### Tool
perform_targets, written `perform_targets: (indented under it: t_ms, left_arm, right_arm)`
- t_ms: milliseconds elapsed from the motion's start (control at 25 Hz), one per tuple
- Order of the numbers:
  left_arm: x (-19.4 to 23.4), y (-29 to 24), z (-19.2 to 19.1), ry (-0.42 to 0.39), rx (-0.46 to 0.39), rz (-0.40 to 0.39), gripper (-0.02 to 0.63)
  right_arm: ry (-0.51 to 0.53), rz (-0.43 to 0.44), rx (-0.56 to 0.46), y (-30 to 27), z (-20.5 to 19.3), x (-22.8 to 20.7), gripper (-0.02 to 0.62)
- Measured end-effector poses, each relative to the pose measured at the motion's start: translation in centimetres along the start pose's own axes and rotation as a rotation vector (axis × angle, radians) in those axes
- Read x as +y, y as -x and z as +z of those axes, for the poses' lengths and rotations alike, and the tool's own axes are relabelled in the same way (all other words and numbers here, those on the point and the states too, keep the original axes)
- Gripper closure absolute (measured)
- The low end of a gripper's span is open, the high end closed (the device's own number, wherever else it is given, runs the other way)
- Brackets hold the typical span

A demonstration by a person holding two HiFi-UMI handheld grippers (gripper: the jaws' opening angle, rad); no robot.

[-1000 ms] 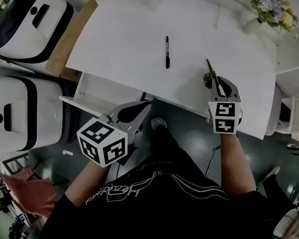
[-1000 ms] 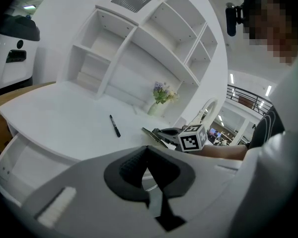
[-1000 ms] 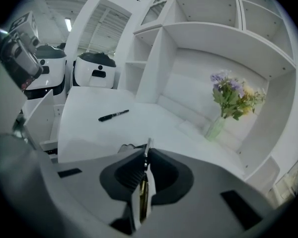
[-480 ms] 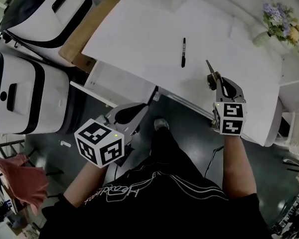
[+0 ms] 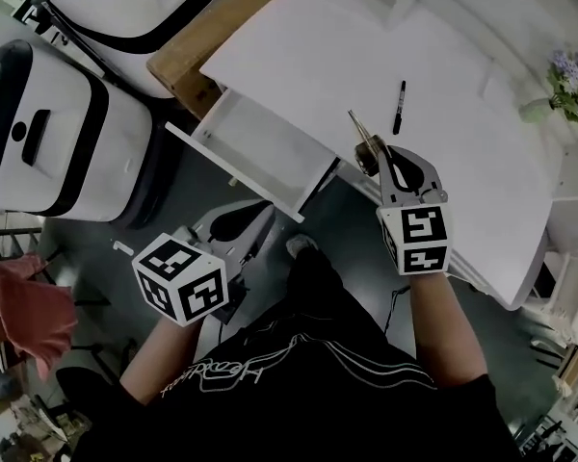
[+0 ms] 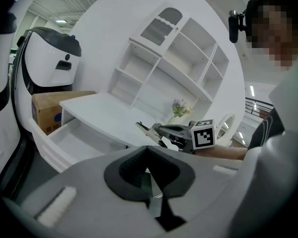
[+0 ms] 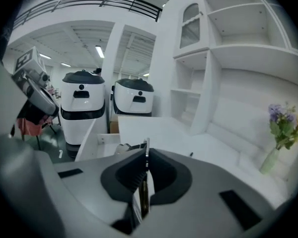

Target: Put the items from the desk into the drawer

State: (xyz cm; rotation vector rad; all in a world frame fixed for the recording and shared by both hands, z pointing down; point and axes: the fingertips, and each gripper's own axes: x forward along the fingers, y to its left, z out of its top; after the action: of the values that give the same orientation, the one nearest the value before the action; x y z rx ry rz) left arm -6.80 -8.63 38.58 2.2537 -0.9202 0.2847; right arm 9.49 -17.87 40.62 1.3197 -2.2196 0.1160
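Drawer (image 5: 260, 147) stands open just left of my right gripper (image 5: 371, 157), which is clenched on a slim pointed tool (image 5: 358, 128) whose long axis aims toward that opening; a pen (image 5: 400, 107) lies on the counter (image 5: 318, 56) behind. My left gripper (image 5: 255, 218), closed on nothing, hangs lower. What the tool is, I can't tell.

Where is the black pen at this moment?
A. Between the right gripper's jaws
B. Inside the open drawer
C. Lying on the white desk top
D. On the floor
C: the black pen lies flat on the white desk, apart from the right gripper, whose jaws are shut on a slim tool.
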Motion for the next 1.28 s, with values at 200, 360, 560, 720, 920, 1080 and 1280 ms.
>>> perform_targets:
  t_ms: [200,360,560,720,920,1080,1280]
  left_arm:
    - [2.8,1.2,0.6,0.047,-0.030,0.080,0.598]
    - [4.8,1.9,1.4,0.062,-0.042,0.128,0.598]
    - [7.2,2.4,1.9,0.105,-0.076,0.180,0.598]
    - [8.4,2.7,0.8,0.144,-0.070,0.206,0.598]
    - [10.3,3.3,-0.6,0.196,-0.068,0.245,0.598]
    - [11.3,3.3,-1.4,0.211,-0.066,0.250,0.598]
    - [12.5,3.7,-3.0,0.253,-0.050,0.276,0.598]
  right_arm:
    - [0.018,0.136,-0.011,-3.9,1.6,4.5,0.583]
    - [0.027,0.228,0.000,-6.7,2.3,7.6,0.583]
    - [0.062,0.312,0.018,-9.5,2.6,10.8,0.583]
    - [0.060,0.371,0.048,-11.4,1.9,13.4,0.583]
    - [0.028,0.424,0.122,-13.8,-0.4,15.7,0.583]
    - [0.035,0.433,0.167,-15.8,-2.5,17.3,0.583]
    - [0.046,0.456,0.230,-18.4,-4.5,18.5,0.583]
